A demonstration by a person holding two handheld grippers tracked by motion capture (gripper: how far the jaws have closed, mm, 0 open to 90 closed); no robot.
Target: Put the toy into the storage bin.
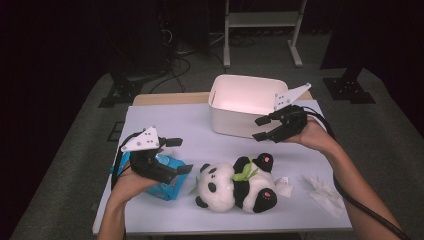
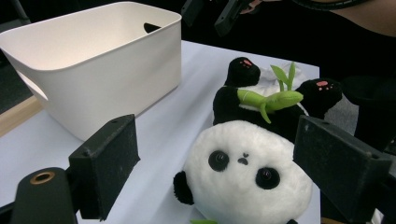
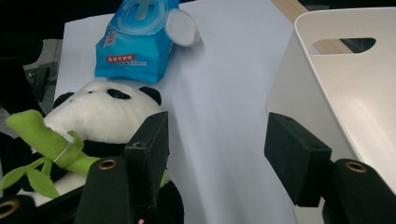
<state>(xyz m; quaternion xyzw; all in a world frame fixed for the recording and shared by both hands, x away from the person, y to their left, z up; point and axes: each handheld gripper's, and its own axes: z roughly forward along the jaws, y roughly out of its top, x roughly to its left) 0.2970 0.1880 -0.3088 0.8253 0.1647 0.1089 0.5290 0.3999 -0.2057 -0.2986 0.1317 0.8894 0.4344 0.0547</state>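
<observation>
panda (image 1: 235,187) lies near the desk's front edge; both claws, left (image 1: 177,156) and right (image 1: 260,128), hang open and empty. next: grasp it and lift it into the bin (image 1: 240,102).

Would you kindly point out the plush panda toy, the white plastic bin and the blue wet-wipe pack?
Plush panda toy (image 1: 220,186): high view, its white head.
White plastic bin (image 2: 116,70): left gripper view, its outer side wall.
Blue wet-wipe pack (image 3: 128,58): right gripper view, its printed front.

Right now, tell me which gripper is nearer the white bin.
The right gripper, beside the white bin's front wall; the left gripper hangs over the blue wipes pack.
</observation>
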